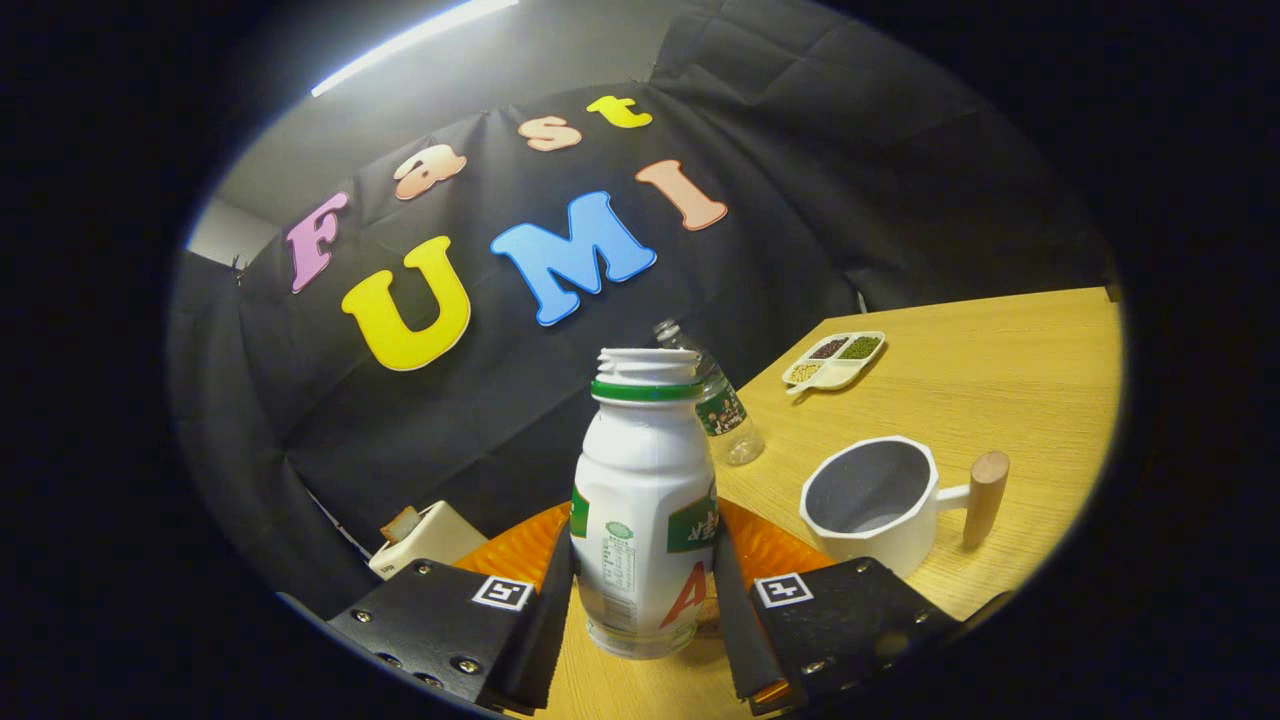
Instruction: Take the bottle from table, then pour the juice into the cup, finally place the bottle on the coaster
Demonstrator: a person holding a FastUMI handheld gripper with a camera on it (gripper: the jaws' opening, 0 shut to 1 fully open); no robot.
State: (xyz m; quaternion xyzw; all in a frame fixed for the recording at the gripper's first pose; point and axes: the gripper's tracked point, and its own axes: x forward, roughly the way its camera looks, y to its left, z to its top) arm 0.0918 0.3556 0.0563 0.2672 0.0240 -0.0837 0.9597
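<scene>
- While both fingers of the gripper (645, 600) press against its sides, the white juice bottle (645, 510) stands upright between them, uncapped, with a green ring under its open threaded mouth.
- Its base looks slightly above the table (1000, 370), over the near edge of the orange ribbed coaster (520, 550); whether it touches is hard to tell.
- That coaster lies just behind the bottle and spreads out to both sides of it.
- To the right, near the bottle, stands a white faceted cup (880, 505) with a grey inside and a wooden peg handle pointing right.
- Beyond the bottle, an uncapped clear plastic bottle (722, 405) with a green label stands on the table.
- Farther right and back lies a small white divided dish (835, 360) with dark, green and yellowish grains in separate compartments.
- At the left, past the coaster, sits a cream-coloured box (425, 538).
</scene>
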